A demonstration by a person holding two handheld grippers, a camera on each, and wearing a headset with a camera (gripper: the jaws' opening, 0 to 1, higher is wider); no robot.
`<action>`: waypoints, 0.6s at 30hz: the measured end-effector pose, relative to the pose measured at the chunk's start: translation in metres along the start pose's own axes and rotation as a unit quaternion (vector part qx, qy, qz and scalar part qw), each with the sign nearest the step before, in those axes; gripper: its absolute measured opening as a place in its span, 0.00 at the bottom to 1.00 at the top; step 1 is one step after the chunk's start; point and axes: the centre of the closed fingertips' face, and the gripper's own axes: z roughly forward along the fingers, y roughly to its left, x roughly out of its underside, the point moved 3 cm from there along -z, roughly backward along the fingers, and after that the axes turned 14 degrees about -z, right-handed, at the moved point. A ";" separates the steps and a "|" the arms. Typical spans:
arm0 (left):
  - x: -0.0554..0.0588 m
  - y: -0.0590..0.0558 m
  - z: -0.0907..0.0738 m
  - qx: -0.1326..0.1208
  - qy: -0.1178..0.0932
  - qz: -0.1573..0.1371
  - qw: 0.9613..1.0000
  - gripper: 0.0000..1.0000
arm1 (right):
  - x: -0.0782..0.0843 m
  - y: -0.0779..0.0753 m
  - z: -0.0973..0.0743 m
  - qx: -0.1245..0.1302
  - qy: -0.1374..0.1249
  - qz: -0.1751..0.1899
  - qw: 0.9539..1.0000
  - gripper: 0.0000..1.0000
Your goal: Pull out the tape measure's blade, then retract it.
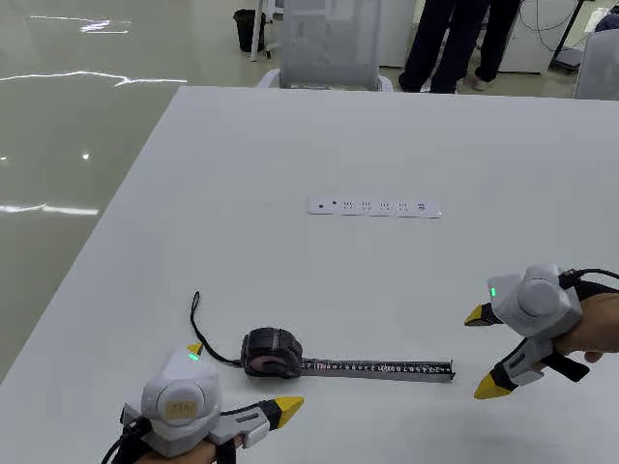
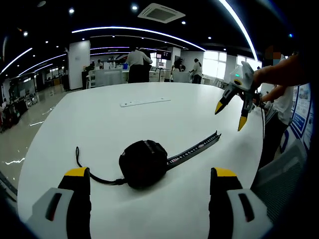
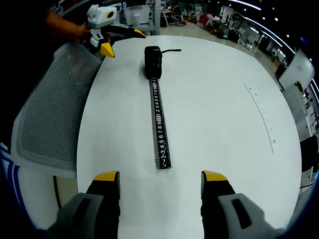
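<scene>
A black tape measure (image 1: 272,352) lies on the white table (image 1: 387,145), its blade (image 1: 377,368) drawn out flat to the right and its wrist strap (image 1: 201,329) trailing left. My left gripper (image 1: 242,379) is open just in front of the case (image 2: 143,163), not touching it. My right gripper (image 1: 484,350) hovers open a short way right of the blade's hooked end (image 3: 164,165), nothing between its fingers. In the right gripper view the blade (image 3: 158,119) runs away to the case (image 3: 153,59).
A white power strip (image 1: 374,207) lies flat mid-table. A grey chair (image 1: 329,43) stands at the far edge, with people's legs (image 1: 455,39) behind it. A mesh chair back (image 3: 50,119) sits by the near table edge.
</scene>
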 end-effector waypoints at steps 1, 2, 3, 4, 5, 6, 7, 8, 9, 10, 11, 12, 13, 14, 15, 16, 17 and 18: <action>0.000 -0.001 0.001 0.000 0.001 0.000 1.000 0.99 | 0.000 -0.001 0.002 -0.004 0.002 -0.003 1.000 0.65; -0.001 -0.003 0.003 -0.002 0.001 -0.001 1.000 0.99 | 0.001 -0.001 0.004 -0.014 0.005 -0.001 1.000 0.62; -0.001 -0.003 0.005 -0.003 -0.001 -0.001 1.000 0.99 | 0.002 -0.002 0.006 -0.020 0.006 0.002 1.000 0.60; -0.002 -0.004 0.007 -0.010 -0.005 0.002 1.000 0.99 | 0.002 -0.003 0.008 -0.024 0.007 0.002 1.000 0.59; -0.003 -0.004 0.008 -0.013 -0.008 0.003 1.000 0.99 | 0.003 -0.003 0.010 -0.025 0.009 0.001 1.000 0.57; -0.003 -0.006 0.011 -0.014 -0.012 0.002 1.000 0.99 | 0.005 -0.005 0.013 -0.027 0.014 -0.001 1.000 0.57; -0.003 -0.007 0.012 -0.015 -0.014 0.001 1.000 0.99 | 0.005 -0.005 0.014 -0.029 0.016 -0.002 0.999 0.57; -0.002 -0.008 0.014 -0.016 -0.014 0.000 1.000 0.99 | 0.007 -0.006 0.016 -0.030 0.018 -0.002 0.999 0.56; -0.001 -0.010 0.017 -0.017 -0.013 0.000 1.000 0.99 | 0.008 -0.008 0.019 -0.032 0.020 -0.003 0.999 0.56; 0.000 -0.011 0.018 -0.017 -0.012 0.000 1.000 0.99 | 0.009 -0.008 0.021 -0.033 0.021 -0.002 0.999 0.55; 0.002 -0.012 0.020 -0.019 -0.011 0.003 1.000 0.99 | 0.009 -0.008 0.022 -0.034 0.021 -0.001 0.999 0.55; 0.003 -0.013 0.022 -0.023 -0.010 0.008 1.000 0.99 | 0.009 -0.009 0.024 -0.034 0.023 -0.001 0.999 0.55; 0.004 -0.013 0.023 -0.024 -0.010 0.007 1.000 0.99 | 0.009 -0.010 0.025 -0.033 0.024 -0.001 0.999 0.55; 0.005 -0.013 0.025 -0.024 -0.008 0.005 1.000 0.99 | 0.010 -0.010 0.027 -0.034 0.025 -0.001 0.999 0.54; 0.006 -0.013 0.026 -0.025 -0.007 0.003 1.000 0.99 | 0.010 -0.010 0.028 -0.035 0.026 -0.001 0.999 0.53; 0.006 -0.013 0.027 -0.027 -0.007 0.001 1.000 0.99 | 0.011 -0.009 0.030 -0.039 0.027 0.000 0.999 0.51; 0.007 -0.012 0.028 -0.029 -0.007 0.000 1.000 0.99 | 0.011 -0.009 0.032 -0.041 0.028 -0.001 0.999 0.49; 0.007 -0.012 0.029 -0.030 -0.007 -0.003 1.000 0.99 | 0.011 -0.008 0.033 -0.043 0.028 -0.002 0.999 0.49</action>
